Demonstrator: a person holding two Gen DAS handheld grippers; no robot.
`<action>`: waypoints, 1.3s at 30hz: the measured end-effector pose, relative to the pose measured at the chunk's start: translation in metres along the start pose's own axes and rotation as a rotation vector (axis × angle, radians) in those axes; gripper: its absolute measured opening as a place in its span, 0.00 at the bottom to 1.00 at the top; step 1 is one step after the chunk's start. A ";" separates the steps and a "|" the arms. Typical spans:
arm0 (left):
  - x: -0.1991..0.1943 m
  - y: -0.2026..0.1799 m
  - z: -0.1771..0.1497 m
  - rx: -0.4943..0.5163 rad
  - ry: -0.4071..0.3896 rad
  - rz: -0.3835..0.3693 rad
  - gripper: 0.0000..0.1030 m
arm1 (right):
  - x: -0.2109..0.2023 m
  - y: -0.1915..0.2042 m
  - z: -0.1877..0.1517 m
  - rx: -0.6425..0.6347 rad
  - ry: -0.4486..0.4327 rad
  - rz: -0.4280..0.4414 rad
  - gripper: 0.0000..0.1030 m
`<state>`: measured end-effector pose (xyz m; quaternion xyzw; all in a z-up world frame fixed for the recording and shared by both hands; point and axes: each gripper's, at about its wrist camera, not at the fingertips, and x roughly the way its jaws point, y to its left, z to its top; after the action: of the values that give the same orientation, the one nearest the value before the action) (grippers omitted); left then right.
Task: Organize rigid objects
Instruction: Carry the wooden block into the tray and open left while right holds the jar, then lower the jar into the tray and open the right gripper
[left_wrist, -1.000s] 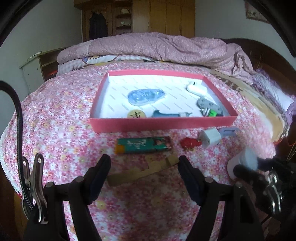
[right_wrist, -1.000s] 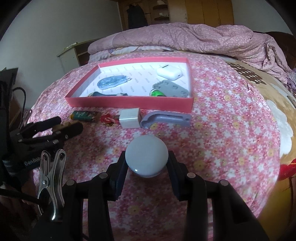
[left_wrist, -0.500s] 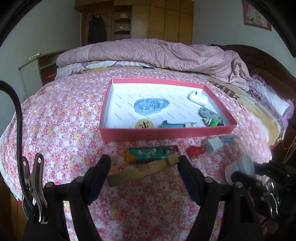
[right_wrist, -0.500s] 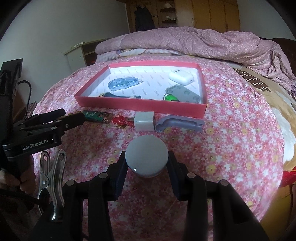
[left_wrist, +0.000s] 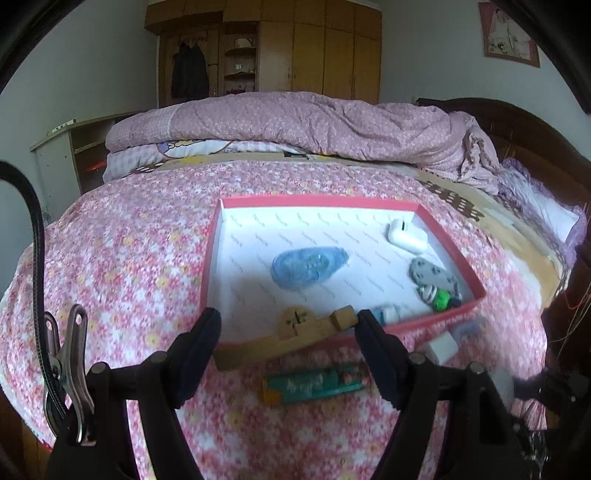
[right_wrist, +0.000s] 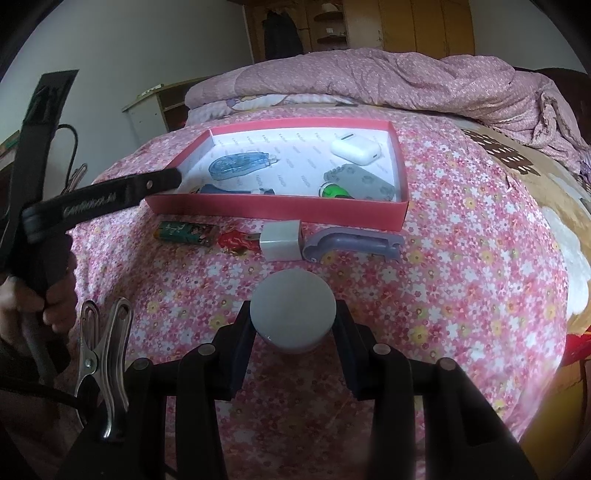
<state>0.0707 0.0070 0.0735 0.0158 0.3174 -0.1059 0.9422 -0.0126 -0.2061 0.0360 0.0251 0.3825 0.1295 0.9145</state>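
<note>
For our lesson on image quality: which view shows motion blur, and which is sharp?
Left wrist view: the lighter and bedspread are smeared, though the wooden piece stays fairly crisp. Right wrist view: sharp throughout; both bend straight lines.

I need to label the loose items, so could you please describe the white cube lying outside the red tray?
Find the red tray on the flowered bedspread. Along its near wall lies a row of small things; the white cube sits between a red trinket and a lilac curved handle, the only plain white blocky piece.
</note>
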 end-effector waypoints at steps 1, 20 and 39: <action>0.003 0.000 0.003 0.002 0.002 -0.004 0.76 | 0.000 0.000 0.000 0.001 0.000 -0.001 0.41; 0.060 -0.004 0.008 -0.016 0.075 0.031 0.76 | -0.004 -0.005 0.012 0.004 -0.020 -0.014 0.41; 0.057 -0.012 0.000 0.002 0.046 0.065 0.82 | 0.024 -0.015 0.084 0.035 -0.029 -0.007 0.41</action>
<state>0.1127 -0.0159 0.0397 0.0297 0.3381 -0.0752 0.9376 0.0658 -0.2102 0.0768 0.0414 0.3716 0.1191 0.9198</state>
